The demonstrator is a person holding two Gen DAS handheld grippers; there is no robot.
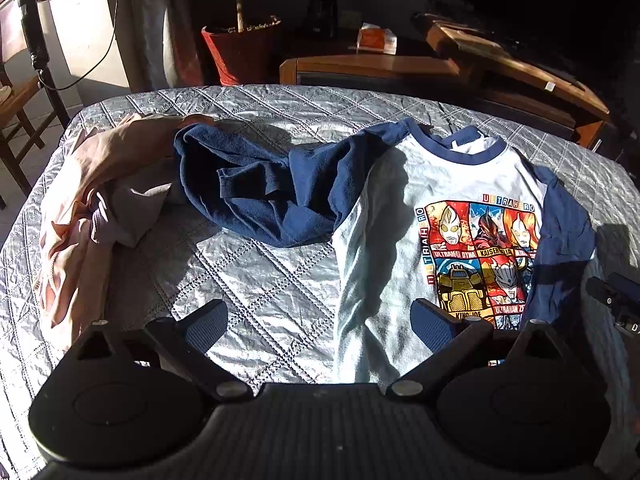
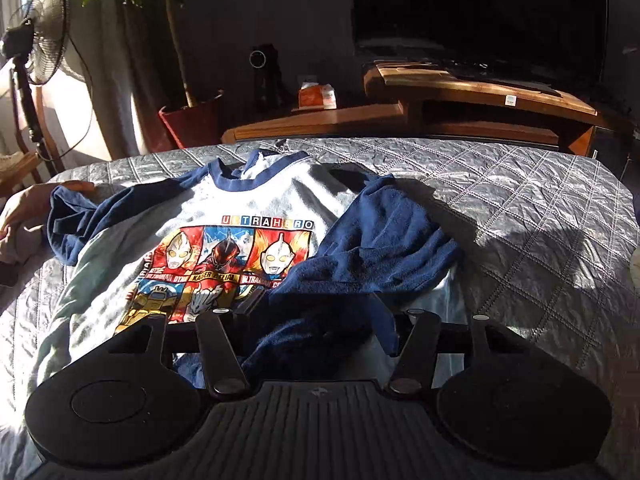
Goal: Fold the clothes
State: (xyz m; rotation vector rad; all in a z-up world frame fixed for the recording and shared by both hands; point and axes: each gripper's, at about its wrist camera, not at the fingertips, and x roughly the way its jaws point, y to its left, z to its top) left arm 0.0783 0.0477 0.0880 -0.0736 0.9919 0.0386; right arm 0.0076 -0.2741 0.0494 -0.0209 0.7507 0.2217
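Shirt [image 1: 404, 216] face up on bed [image 1: 256, 280], right sleeve [image 2: 384, 236] thrown across body, left sleeve [image 1: 256, 188] out sideways. Barely begun. Left gripper [image 1: 320, 320] wide apart, holding nothing; right gripper [image 2: 316, 312] apart over sleeve cloth, grip unclear.

Both low, bedward; shared shirt [image 1: 400, 208], perhaps.

Raglan shirt [image 1: 400, 216] flat on quilted bed [image 1: 264, 280]; crumpled garments [image 1: 96, 192] to its left; potted plant [image 1: 240, 48], TV stand [image 1: 440, 68] behind bed.
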